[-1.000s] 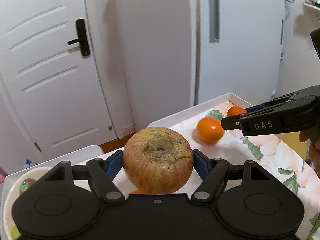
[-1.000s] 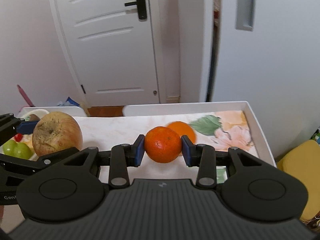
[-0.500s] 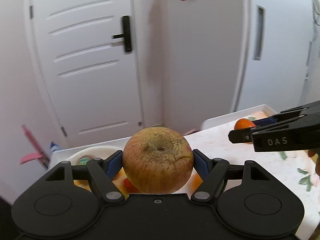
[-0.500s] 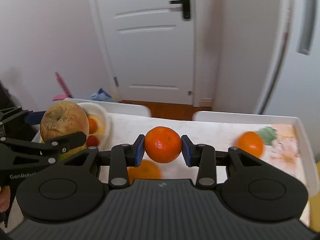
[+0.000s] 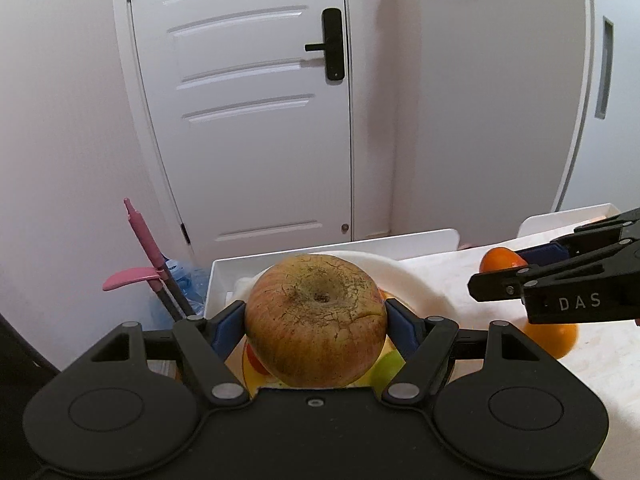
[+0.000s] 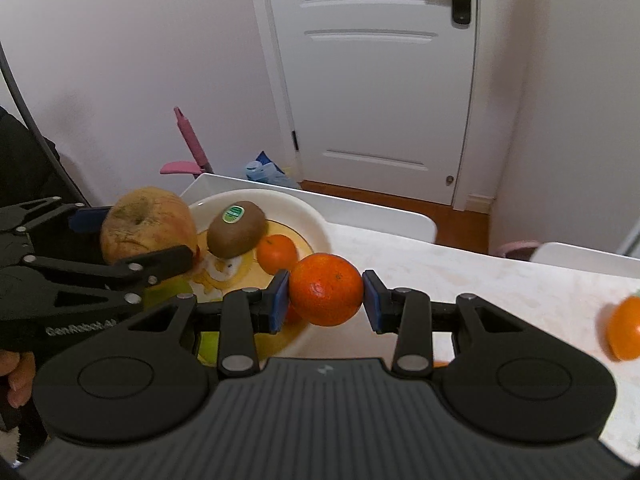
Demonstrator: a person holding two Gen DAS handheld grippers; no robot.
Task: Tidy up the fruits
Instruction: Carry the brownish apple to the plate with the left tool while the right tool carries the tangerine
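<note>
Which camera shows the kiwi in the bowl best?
The right wrist view. There the kiwi lies in plain sight in the bowl, green sticker up, beside a small orange. In the left wrist view the held apple blocks most of the bowl, and no kiwi can be seen.

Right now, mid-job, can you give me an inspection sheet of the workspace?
Surface: white-rimmed table with a pale marbled top.
Job's things: wrinkled red-yellow apple and round orange mandarin, both held in the air; white ceramic bowl holding a brown stickered kiwi, a small orange and a green fruit; a loose orange lies on the table.
Clutter: nothing seen.
Grippers: left hand-held gripper shut on the apple; right hand-held gripper shut on the mandarin.
Cables: nothing seen.
Surroundings: white panelled door, pink-handled tool.
</note>
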